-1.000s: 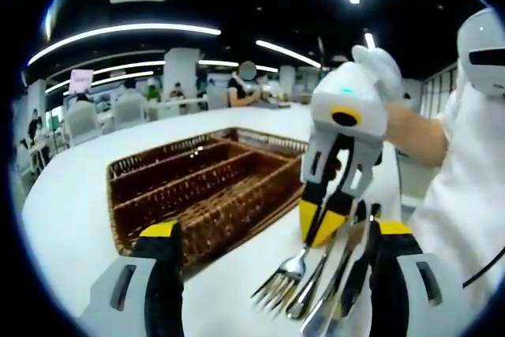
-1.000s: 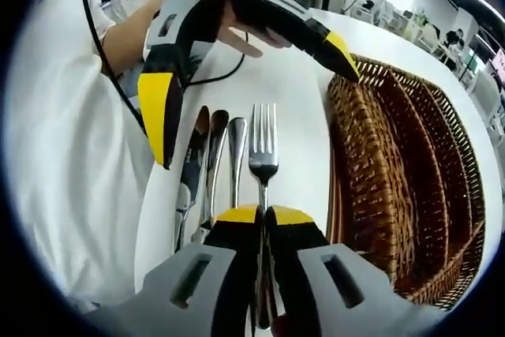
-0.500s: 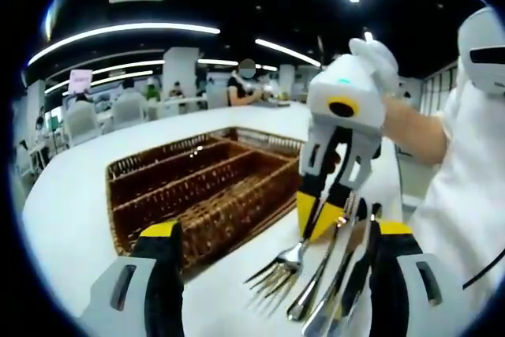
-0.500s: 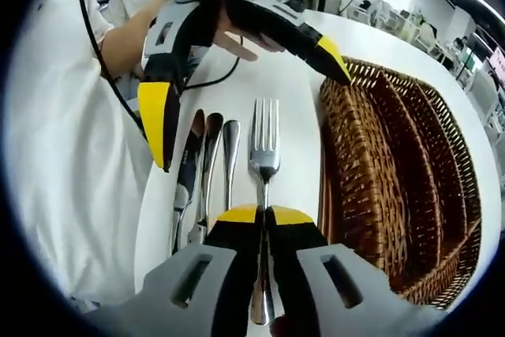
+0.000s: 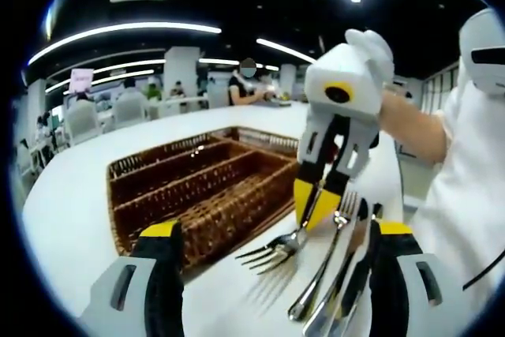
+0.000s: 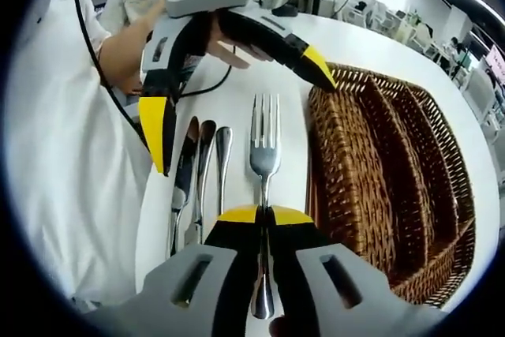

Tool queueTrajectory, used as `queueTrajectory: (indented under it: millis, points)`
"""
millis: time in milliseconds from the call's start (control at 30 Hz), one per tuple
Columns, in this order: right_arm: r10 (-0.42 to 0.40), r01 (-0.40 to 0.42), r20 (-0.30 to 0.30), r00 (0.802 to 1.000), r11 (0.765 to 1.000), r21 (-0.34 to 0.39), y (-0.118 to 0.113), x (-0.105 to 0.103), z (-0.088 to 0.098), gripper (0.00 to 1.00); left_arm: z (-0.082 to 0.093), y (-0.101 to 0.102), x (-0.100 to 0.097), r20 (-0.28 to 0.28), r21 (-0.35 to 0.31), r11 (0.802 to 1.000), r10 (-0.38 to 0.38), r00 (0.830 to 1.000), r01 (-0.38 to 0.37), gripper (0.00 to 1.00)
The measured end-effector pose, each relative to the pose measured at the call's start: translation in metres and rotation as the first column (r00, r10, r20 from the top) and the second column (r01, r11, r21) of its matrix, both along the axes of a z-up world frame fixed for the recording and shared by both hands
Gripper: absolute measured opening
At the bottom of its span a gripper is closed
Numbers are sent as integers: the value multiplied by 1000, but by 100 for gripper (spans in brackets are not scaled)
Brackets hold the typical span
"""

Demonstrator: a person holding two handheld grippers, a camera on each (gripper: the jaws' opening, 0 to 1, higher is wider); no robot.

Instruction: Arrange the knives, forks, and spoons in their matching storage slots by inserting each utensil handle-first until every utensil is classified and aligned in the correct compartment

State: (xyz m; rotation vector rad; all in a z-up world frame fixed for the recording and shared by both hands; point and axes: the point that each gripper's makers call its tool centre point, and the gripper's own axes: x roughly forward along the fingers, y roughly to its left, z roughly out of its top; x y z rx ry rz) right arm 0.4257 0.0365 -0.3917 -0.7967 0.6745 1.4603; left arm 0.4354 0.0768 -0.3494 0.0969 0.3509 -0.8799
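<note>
Right gripper (image 6: 264, 212): clamping fork (image 6: 264, 144), lifting it; left gripper (image 5: 272, 230) gaping. Next: inserting handle-first into wicker tray (image 6: 379, 179) alongside.

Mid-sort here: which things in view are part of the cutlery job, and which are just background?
Job:
- silver metal fork, clamped in the right gripper
- remaining silver cutlery in a row on the table
- brown wicker divided tray
- left gripper, open above the cutlery

Background:
- white round table
- black cable
- white dining chairs
</note>
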Motion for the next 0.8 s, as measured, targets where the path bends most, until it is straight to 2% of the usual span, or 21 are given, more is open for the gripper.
queueTrajectory:
  millis: [467, 800]
  points:
    - [4, -5, -21, 1000, 999, -34, 1, -2, -17, 3, 1, 2, 0, 4, -8, 1000, 6, 1000, -6, 99]
    - [4, -5, -28, 1000, 999, -46, 0, -1, -20, 4, 1, 3, -1, 5, -8, 1000, 6, 1000, -6, 99]
